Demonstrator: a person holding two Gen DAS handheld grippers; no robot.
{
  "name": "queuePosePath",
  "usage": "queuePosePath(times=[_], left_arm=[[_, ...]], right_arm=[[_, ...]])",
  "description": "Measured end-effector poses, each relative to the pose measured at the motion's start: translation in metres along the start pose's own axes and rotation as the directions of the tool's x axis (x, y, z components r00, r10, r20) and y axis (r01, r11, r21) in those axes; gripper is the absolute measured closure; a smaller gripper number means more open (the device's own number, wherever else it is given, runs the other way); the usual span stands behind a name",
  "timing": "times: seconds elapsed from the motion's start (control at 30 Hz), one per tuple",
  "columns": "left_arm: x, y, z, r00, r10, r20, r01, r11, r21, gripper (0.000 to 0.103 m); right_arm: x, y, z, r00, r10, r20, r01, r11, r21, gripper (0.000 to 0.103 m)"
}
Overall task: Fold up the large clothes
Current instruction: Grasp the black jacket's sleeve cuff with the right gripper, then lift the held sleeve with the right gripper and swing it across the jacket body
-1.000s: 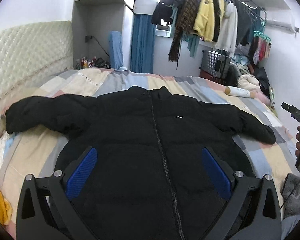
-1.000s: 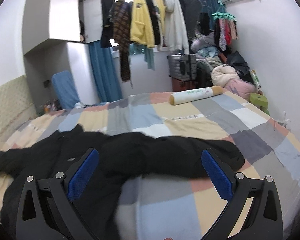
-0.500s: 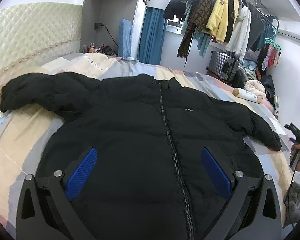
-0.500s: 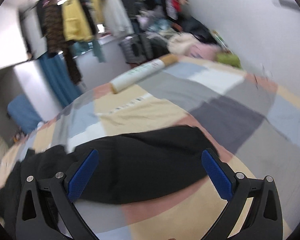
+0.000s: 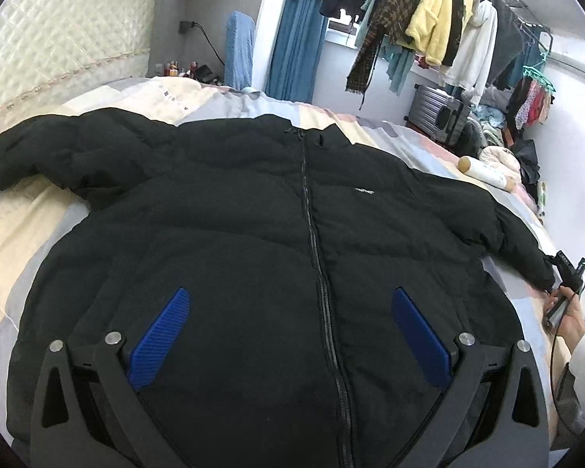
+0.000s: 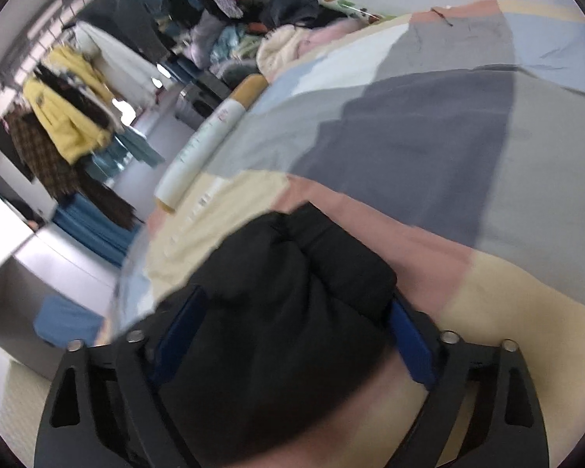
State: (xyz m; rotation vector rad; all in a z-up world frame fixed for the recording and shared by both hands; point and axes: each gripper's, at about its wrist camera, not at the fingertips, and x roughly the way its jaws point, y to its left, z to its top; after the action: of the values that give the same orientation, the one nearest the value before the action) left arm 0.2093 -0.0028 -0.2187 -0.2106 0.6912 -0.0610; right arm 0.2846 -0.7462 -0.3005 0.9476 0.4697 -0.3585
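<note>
Jacket (image 5: 253, 214): black, zipped, flat on bed (image 5: 27, 214), sleeves out
Left gripper (image 5: 292, 331): spread, above hem
Right gripper (image 6: 292, 335): spread, sleeve cuff (image 6: 292, 273) between fingers, far right

Bedroom with a patchwork-quilted bed (image 5: 230, 97); a cream padded headboard (image 5: 58, 39) on its left, blue curtain (image 5: 296, 54) behind it, clothes rail (image 5: 448, 19) and grey suitcase (image 5: 436, 117) beyond

Matt quilted black jacket (image 5: 253, 214), ribbed blue pads (image 5: 160, 347)
</note>
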Motion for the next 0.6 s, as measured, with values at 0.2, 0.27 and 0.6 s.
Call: queuePosePath(times=[0.2, 0.27, 0.6], left_arm=[[0.012, -0.003, -0.001, 1.0, 0.018, -0.012, -0.018, 1.0, 0.012, 0.0], [0.014, -0.005, 0.0, 1.0, 0.025, -0.017, -0.024, 0.999, 0.022, 0.0], [0.014, -0.008, 0.0, 0.999, 0.032, -0.005, -0.031, 0.998, 0.059, 0.0]], right_arm=[[0.017, 0.011, 0.015, 0.998, -0.023, 0.052, 0.024, 0.999, -0.031, 0.048], [0.018, 0.02, 0.021, 0.997, -0.029, 0.075, 0.033, 0.998, -0.053, 0.057], [-0.017, 0.081, 0.053, 0.981, -0.087, 0.172, 0.125, 0.966, -0.226, 0.091]])
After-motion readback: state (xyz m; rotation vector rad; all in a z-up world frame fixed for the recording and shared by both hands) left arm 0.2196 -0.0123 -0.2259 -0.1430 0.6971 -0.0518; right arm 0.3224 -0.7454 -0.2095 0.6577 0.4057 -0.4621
